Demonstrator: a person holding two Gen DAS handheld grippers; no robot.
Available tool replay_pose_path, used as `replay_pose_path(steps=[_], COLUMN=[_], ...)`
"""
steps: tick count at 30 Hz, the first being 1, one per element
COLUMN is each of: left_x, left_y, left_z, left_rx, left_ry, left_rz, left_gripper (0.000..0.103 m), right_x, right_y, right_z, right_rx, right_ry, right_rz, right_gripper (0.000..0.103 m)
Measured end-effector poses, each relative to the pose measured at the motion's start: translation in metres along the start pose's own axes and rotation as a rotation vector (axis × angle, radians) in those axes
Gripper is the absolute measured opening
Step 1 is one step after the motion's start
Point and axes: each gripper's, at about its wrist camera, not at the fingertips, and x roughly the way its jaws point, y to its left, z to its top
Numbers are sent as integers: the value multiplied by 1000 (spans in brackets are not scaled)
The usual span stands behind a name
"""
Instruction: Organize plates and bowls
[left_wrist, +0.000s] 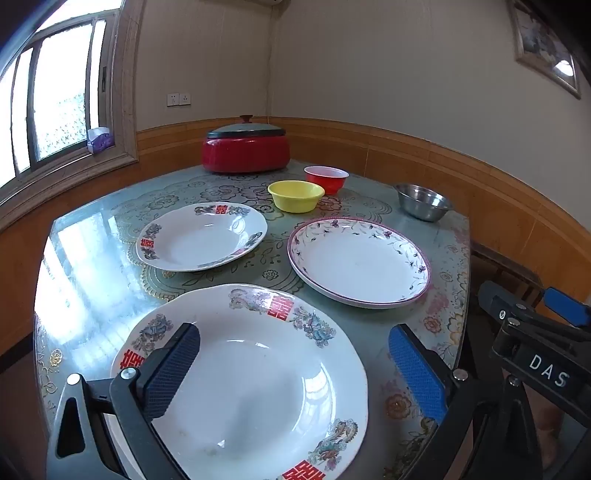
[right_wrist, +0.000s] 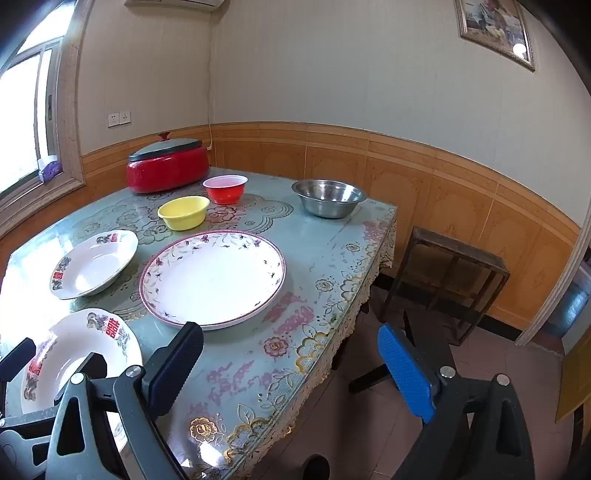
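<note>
Three plates lie on the table. A large white plate with red characters (left_wrist: 258, 387) (right_wrist: 74, 354) is nearest, under my open, empty left gripper (left_wrist: 295, 373). A smaller matching deep plate (left_wrist: 201, 236) (right_wrist: 94, 264) lies beyond it at the left. A wide plate with a purple floral rim (left_wrist: 360, 260) (right_wrist: 214, 277) lies at the right. Behind stand a yellow bowl (left_wrist: 295, 195) (right_wrist: 183, 211), a red bowl (left_wrist: 327, 179) (right_wrist: 225, 188) and a steel bowl (left_wrist: 423, 201) (right_wrist: 328, 197). My right gripper (right_wrist: 291, 373) is open and empty above the table's near right corner; it also shows in the left wrist view (left_wrist: 535, 332).
A red lidded electric pot (left_wrist: 245, 147) (right_wrist: 168, 166) stands at the table's back by the wall. The table (right_wrist: 332, 258) has a glass top over a floral cloth. A dark wooden stool (right_wrist: 450, 280) stands on the floor right of the table.
</note>
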Motion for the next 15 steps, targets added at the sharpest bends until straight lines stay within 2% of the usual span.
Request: replay_pose_path(steps=[2, 3, 6, 15], left_x=[-2, 3, 1, 5], left_y=[-2, -1, 2, 4], left_z=[0, 2, -1, -4], left_rx=[16, 8, -10, -9], left_ry=[-7, 21, 4, 21], left_rz=[3, 4, 1, 18], left_gripper=[103, 103, 103, 103], right_x=[-1, -2, 0, 4], right_y=[0, 1, 2, 4], right_z=[0, 0, -2, -2], right_rx=[-5, -8, -12, -18], right_ry=[-3, -5, -4, 9], right_rz=[2, 3, 5, 14], right_gripper=[97, 97, 97, 97])
